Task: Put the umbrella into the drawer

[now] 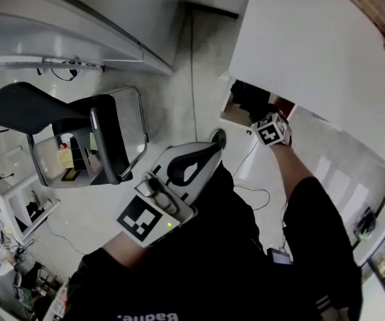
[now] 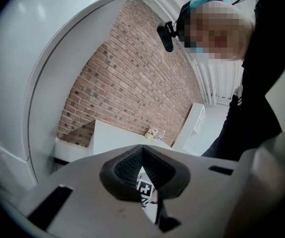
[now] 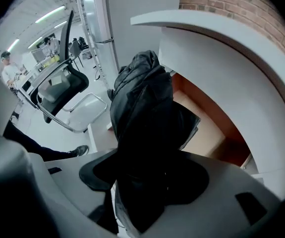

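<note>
Umbrella (image 3: 142, 108), lengthwise away toward open drawer (image 3: 209, 133) at centre right, clamped in right gripper (image 3: 147, 180), arm outstretched; left gripper (image 2: 143, 167) closed, empty.

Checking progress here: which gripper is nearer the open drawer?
Right. The right gripper holds the umbrella at the drawer opening; the left gripper hangs back by the person's body, jaws shut.

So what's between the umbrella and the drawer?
Nothing. In the right gripper view the umbrella, clamped in the right gripper, is held at the open drawer with only bare air between them.
</note>
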`<state>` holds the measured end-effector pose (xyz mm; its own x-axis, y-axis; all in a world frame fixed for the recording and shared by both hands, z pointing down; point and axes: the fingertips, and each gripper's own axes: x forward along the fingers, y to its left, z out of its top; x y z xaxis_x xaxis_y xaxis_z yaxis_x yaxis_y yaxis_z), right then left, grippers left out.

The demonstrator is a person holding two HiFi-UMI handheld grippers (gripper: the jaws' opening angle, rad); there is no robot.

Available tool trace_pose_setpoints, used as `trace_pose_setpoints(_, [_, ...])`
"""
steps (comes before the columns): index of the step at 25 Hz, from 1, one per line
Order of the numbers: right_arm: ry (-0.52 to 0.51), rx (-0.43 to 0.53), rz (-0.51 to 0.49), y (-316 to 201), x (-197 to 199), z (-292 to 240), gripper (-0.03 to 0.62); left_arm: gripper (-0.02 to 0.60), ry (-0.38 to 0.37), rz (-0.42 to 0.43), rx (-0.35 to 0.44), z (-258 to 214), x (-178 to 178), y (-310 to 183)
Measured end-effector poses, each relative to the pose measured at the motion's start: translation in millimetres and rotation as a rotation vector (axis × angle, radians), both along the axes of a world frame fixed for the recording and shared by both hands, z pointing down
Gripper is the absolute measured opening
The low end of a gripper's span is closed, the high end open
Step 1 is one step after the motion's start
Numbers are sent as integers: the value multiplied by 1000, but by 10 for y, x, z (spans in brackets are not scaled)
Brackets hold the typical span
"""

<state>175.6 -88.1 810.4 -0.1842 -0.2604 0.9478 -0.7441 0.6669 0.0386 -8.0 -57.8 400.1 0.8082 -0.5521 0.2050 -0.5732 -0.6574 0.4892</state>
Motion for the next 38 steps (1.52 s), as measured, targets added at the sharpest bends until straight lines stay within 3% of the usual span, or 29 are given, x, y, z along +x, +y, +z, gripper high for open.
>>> trace_pose_setpoints(22, [4,-85,132,-429,326,790,275,-3,-59,-37,-75,383,79,-109])
trace_pose_setpoints(38, [97,-31,6,-544,370,1079,280,-3,-124,-42,-118,576,35,-67])
